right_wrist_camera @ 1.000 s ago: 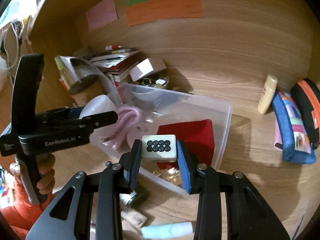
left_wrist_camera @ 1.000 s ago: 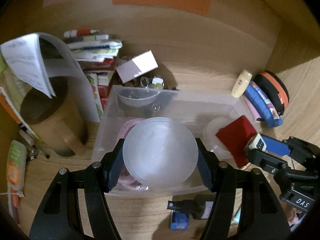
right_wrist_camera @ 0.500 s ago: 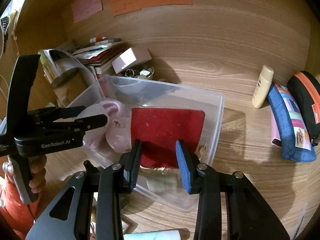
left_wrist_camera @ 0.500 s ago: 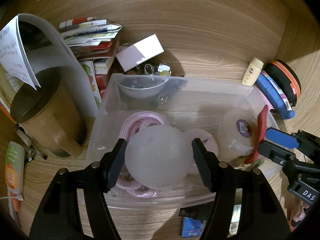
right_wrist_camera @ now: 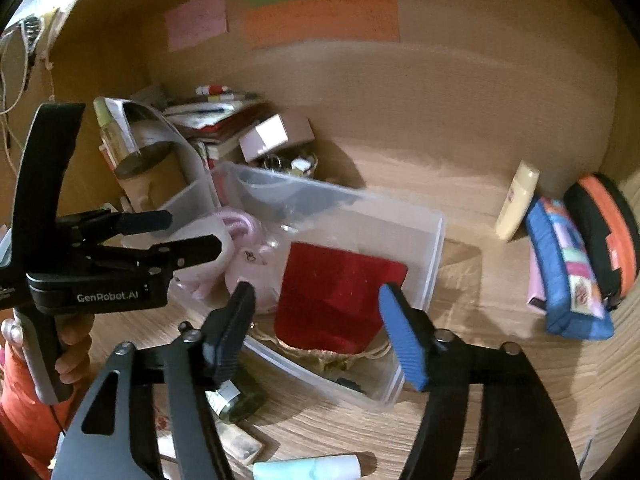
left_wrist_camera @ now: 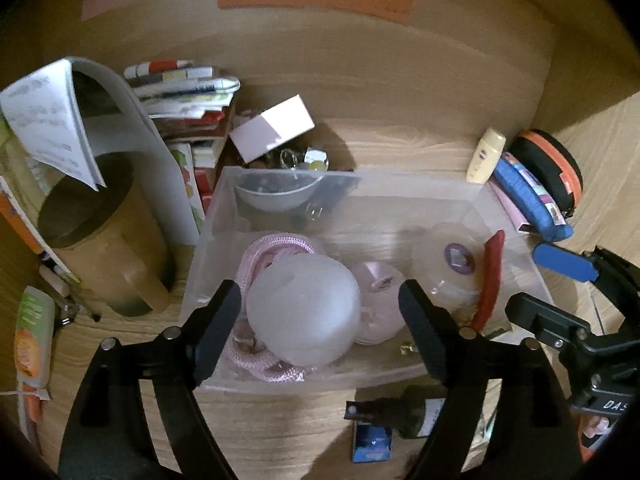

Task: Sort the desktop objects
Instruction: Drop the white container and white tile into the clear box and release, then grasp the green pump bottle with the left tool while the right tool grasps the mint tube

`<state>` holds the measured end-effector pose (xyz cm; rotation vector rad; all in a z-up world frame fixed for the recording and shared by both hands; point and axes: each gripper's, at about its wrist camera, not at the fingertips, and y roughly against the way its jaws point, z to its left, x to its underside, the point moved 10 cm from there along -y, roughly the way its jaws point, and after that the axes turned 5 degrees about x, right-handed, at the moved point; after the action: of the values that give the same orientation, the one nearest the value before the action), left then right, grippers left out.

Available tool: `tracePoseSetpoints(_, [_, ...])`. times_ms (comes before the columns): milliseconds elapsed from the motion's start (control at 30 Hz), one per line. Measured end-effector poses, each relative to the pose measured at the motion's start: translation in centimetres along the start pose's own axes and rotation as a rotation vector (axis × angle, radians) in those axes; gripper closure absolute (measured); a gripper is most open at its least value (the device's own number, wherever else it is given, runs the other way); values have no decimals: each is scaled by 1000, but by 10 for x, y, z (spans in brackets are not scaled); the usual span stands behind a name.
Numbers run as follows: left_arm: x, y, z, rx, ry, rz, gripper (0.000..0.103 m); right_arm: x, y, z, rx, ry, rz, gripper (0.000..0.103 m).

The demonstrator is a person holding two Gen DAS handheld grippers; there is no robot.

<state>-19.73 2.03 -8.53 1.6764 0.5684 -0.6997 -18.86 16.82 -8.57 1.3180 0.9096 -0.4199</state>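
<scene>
A clear plastic bin (left_wrist_camera: 400, 192) (right_wrist_camera: 434, 248) stands on the wooden desk. In it lie a frosted round lid (left_wrist_camera: 304, 316), a pink rope (left_wrist_camera: 280, 246), a pink round case (left_wrist_camera: 378, 304), a tape roll (left_wrist_camera: 456, 260) and a red pouch (right_wrist_camera: 340, 300) (left_wrist_camera: 490, 276). My left gripper (left_wrist_camera: 320, 320) (right_wrist_camera: 172, 232) is open over the bin's near wall, its jaws apart on either side of the lid. My right gripper (right_wrist_camera: 320, 332) (left_wrist_camera: 552, 276) is open and empty above the bin's right end.
A tan pitcher (left_wrist_camera: 104, 240), stacked books (left_wrist_camera: 184, 96) and a white box (left_wrist_camera: 272, 128) stand left and behind. A cream bottle (right_wrist_camera: 516, 204), a blue pouch (right_wrist_camera: 568, 276) and an orange-black case (right_wrist_camera: 608, 232) lie right. A dark bottle (left_wrist_camera: 404, 416) and a pale tube (right_wrist_camera: 308, 468) lie in front.
My left gripper opened and let the frosted lid drop into the bin. My right gripper released the white tile into the bin, opened wider and drew back.
</scene>
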Motion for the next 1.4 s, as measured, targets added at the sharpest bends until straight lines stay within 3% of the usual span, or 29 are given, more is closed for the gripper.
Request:
tracePoseSetpoints(367, [7, 36, -9, 2, -32, -49, 7, -2, 22, -3, 64, 23, -33, 25])
tracePoseSetpoints(767, [47, 50, 0, 5, -10, 42, 7, 20, 60, -20, 135, 35, -52, 19])
tracePoseSetpoints(1133, [92, 32, -23, 66, -42, 174, 7, 70, 60, -41, 133, -9, 56, 17])
tracePoseSetpoints(1400, [97, 11, -62, 104, -104, 217, 7, 111, 38, -30, 39, -23, 179, 17])
